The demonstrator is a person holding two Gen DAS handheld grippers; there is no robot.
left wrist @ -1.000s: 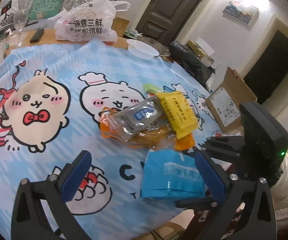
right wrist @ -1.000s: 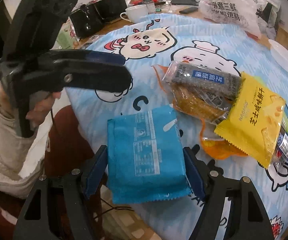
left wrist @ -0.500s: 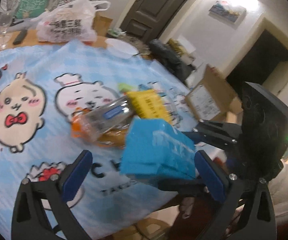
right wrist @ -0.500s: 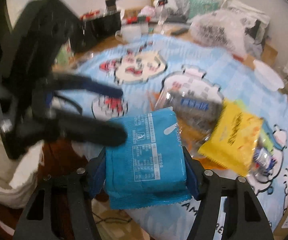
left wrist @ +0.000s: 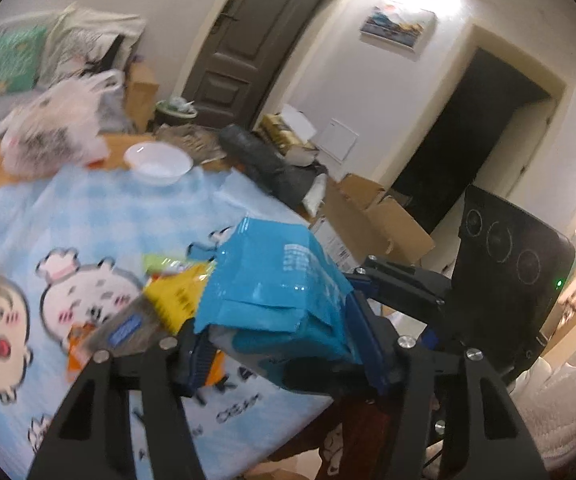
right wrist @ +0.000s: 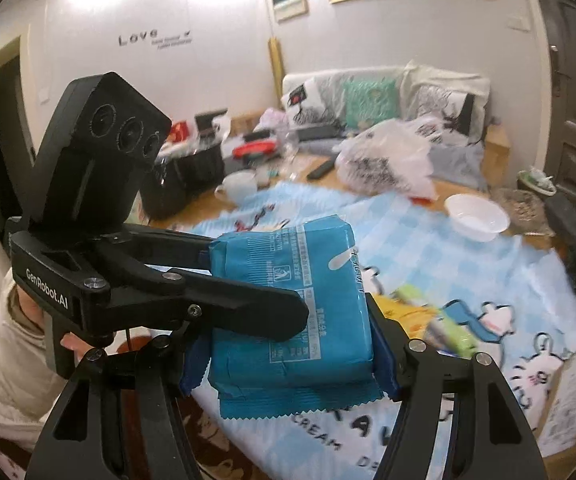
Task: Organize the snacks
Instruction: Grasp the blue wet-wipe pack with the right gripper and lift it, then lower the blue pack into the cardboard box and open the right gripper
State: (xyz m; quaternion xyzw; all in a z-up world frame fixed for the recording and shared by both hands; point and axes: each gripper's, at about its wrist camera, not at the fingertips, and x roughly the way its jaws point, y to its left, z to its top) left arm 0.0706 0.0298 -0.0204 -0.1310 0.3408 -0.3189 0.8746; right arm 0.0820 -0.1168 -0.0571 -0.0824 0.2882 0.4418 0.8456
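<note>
A blue snack packet (right wrist: 288, 304) is held in the air above the near edge of the table. My right gripper (right wrist: 288, 352) is shut on its sides. My left gripper (left wrist: 284, 344) has closed on the same blue packet (left wrist: 272, 288) from the opposite side; its fingers (right wrist: 248, 308) reach across the packet in the right wrist view. On the cartoon tablecloth (left wrist: 88, 232) lies a pile with a yellow packet (left wrist: 176, 300), a clear packet with a blue label (left wrist: 124, 328) and an orange packet (left wrist: 76, 356).
A white bowl (left wrist: 158, 164) and a white plastic bag (left wrist: 52, 136) stand at the table's far side. A white cup (right wrist: 240, 188), a remote and black pots sit at the far left. Cardboard boxes (left wrist: 380, 216) lie on the floor beyond the table.
My right gripper has lifted the blue packet off the table and tilted up. My left gripper has moved in and closed from wide open onto the packet.
</note>
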